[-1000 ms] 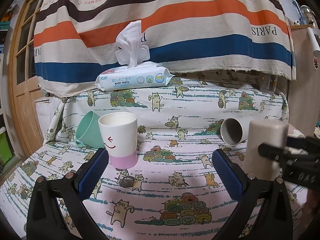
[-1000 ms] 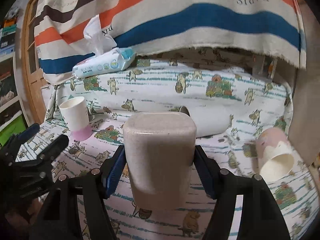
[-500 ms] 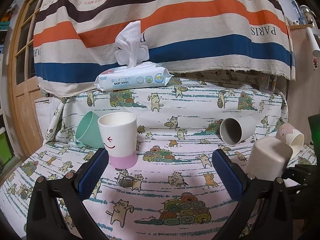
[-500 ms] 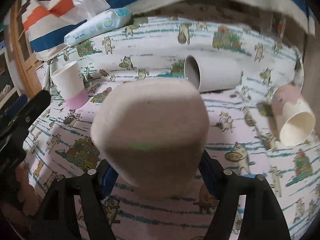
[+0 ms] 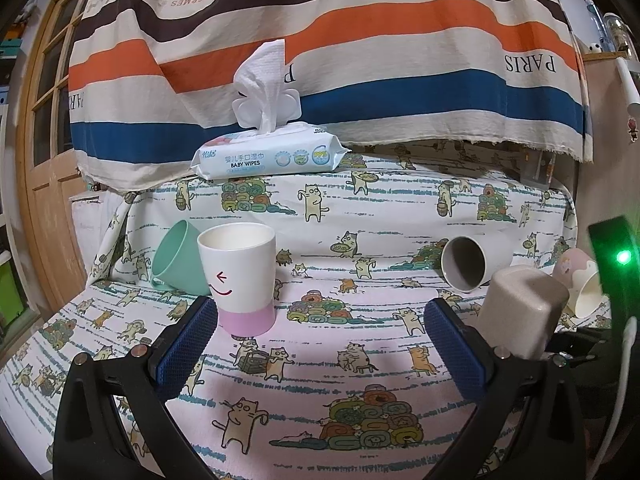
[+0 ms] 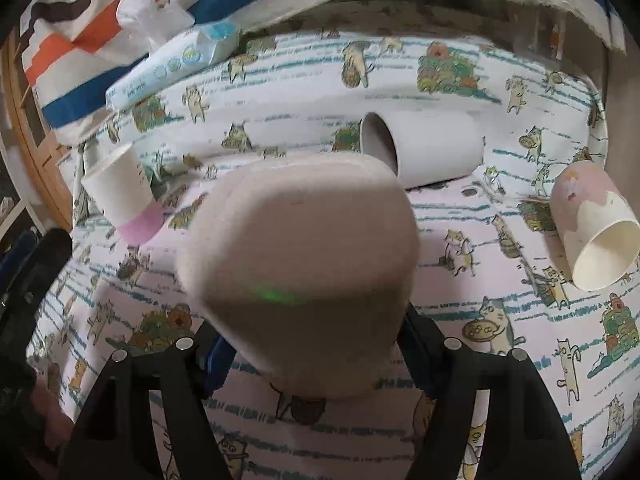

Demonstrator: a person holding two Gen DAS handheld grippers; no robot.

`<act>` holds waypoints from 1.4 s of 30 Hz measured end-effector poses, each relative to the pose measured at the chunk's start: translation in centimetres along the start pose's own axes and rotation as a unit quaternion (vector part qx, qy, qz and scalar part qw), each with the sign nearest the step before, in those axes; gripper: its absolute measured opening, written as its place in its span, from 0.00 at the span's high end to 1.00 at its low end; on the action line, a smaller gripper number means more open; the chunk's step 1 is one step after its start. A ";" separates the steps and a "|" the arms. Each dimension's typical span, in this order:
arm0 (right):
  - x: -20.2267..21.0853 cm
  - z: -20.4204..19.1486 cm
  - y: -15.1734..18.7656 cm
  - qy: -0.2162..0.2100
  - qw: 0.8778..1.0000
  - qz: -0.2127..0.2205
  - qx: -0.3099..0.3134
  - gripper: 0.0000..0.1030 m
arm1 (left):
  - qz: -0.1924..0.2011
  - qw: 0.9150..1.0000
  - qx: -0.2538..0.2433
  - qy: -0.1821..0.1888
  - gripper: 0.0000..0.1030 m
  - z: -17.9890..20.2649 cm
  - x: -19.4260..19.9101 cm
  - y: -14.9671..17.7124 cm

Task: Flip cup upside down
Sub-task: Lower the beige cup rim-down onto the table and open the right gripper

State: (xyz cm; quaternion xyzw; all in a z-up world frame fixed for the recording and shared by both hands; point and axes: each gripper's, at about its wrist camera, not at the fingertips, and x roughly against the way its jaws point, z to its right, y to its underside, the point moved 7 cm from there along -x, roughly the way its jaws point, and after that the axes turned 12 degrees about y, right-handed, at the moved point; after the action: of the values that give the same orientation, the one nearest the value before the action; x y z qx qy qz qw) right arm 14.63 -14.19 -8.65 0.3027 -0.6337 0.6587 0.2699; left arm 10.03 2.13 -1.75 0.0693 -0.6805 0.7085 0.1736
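Note:
My right gripper is shut on a beige cup, held base-first toward the camera and tilted, above the cat-print cloth. The same beige cup shows at the right of the left wrist view, leaning left. My left gripper is open and empty, low over the cloth. A white cup with a pink base and a smiley stands upright just beyond its left fingertip.
A mint cup lies tipped behind the white one. A grey cup and a pink-and-cream cup lie on their sides at the right. A baby wipes pack sits on the raised back ledge under a striped cloth.
The right gripper has tipped the beige cup from standing bottom-up to leaning toward the camera, and lowered it. The left gripper has not moved.

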 end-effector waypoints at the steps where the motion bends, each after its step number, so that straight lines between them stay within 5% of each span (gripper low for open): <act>1: -0.4 0.0 0.3 -0.002 1.000 -0.015 0.003 0.27 | 0.000 1.000 0.000 0.000 0.00 0.0 0.0 0.0; 5: 0.3 0.5 0.4 -0.033 0.999 -0.008 -0.004 0.20 | 0.002 1.000 0.000 -0.002 0.00 -0.2 0.1 0.0; 12: 5.9 1.2 0.3 -0.017 0.991 0.122 0.059 0.12 | 0.003 1.000 -0.005 0.002 0.00 0.0 0.1 0.0; 14: 7.6 2.2 0.0 0.002 0.984 0.169 0.055 0.00 | 0.003 1.000 -0.007 0.003 0.00 0.1 0.1 -0.1; 18: 9.2 3.6 0.0 0.016 0.976 0.215 0.033 0.00 | 0.001 1.000 -0.004 0.003 0.00 0.0 0.1 0.0; 42: 9.8 5.5 0.1 0.045 0.974 0.221 -0.006 0.00 | 0.004 1.000 -0.009 0.023 0.00 0.8 0.3 0.1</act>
State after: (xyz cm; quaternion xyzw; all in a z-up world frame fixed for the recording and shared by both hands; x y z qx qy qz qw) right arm 8.31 -20.01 -1.35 0.1237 -0.6759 0.7112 0.1482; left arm 9.60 1.43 -1.65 0.0486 -0.6832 0.7042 0.1868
